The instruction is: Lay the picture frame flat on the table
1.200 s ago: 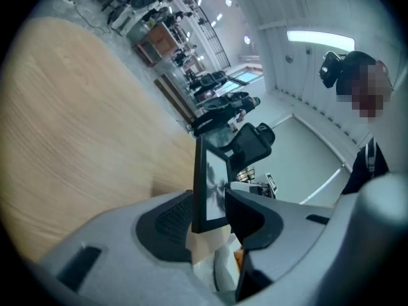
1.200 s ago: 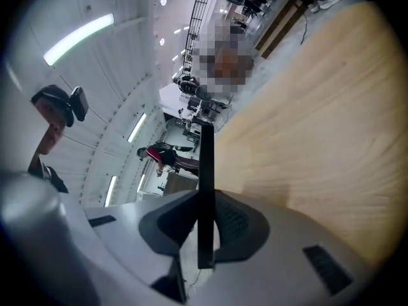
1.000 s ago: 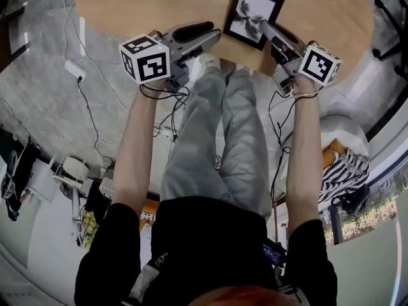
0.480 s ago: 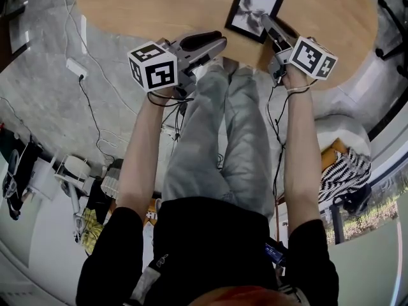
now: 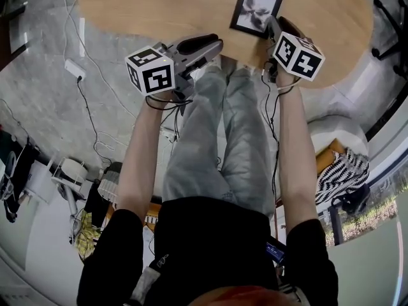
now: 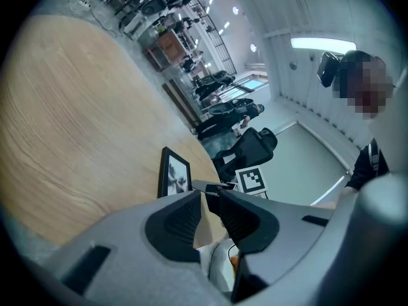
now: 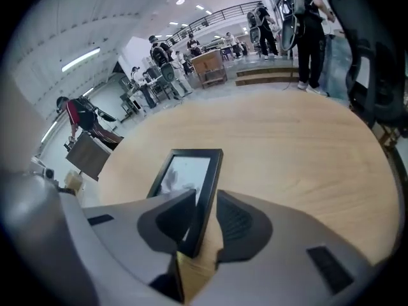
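Where the right gripper's [image 7: 203,203] fingers [image 7: 239,225] meet, they squeeze the near edge of the picture frame [image 7: 186,171]. The frame stands up on the wooden surface [image 7: 293,145], on its near right part. Off to the left, well apart from the frame, the left gripper's [image 6: 204,197] fingers are closing, with a small gap and nothing between them.

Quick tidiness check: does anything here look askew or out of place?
Only the picture frame: it's tipped up on the table, not flat, one edge clamped in the jaws of the right gripper. Nothing spilled or broken.
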Demonstrator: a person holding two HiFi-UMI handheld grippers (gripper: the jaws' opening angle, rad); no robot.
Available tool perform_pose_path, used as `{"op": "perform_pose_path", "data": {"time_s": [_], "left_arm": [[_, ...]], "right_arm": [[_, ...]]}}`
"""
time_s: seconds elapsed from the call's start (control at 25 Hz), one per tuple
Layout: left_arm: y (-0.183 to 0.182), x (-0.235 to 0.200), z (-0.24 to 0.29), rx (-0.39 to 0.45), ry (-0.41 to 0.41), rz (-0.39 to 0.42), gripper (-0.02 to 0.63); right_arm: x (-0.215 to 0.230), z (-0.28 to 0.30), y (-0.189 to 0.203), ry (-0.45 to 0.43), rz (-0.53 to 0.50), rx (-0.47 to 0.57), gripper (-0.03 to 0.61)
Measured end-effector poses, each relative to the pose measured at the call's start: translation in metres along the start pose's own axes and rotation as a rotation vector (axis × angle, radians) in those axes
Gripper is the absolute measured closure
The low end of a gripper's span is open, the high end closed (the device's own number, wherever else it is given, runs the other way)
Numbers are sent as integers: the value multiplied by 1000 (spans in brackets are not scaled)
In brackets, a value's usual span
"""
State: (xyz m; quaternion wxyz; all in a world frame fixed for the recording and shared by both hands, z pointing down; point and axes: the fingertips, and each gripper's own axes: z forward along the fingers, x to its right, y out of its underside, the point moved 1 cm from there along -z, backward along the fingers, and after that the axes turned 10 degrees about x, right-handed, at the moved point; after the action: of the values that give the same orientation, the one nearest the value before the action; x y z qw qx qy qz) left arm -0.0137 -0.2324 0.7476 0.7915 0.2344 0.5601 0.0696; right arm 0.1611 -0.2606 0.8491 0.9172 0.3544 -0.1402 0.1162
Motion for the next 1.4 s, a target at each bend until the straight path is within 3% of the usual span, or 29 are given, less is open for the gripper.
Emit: {"op": "perform_pose_path", "data": {"time_s": [0.16,0.28,0.44,0.6,0.84,0.96,1.16,1.4], "left_arm": [[-25,28,-6,100,-35,44,597],[-58,66,-13,181,-57,110,604],[-118,129,-9,293,-92,243,604],[-153,203,-14,361,-198,340,604],[-251,319,-33,545,-240,575,605],[-267,361,-55,624,-347,627,604],[-288,421,-71,681,-434,875,604],[-287,441,-70,707,-453,882,604]], "right_arm": [[-14,-40,-22,-67,49,78,543],[-38,-81,-49,-161,142,164,553],[-78,-133,-126,-302,179,348,560],[-103,-215,-183,-345,156,452,561],[-141,-306,-310,-330,27,693,565],[-155,-354,-346,-314,-42,774,565],[-176,-401,-372,-258,-256,835,566],[-187,-422,-389,-267,-356,864,567]]}}
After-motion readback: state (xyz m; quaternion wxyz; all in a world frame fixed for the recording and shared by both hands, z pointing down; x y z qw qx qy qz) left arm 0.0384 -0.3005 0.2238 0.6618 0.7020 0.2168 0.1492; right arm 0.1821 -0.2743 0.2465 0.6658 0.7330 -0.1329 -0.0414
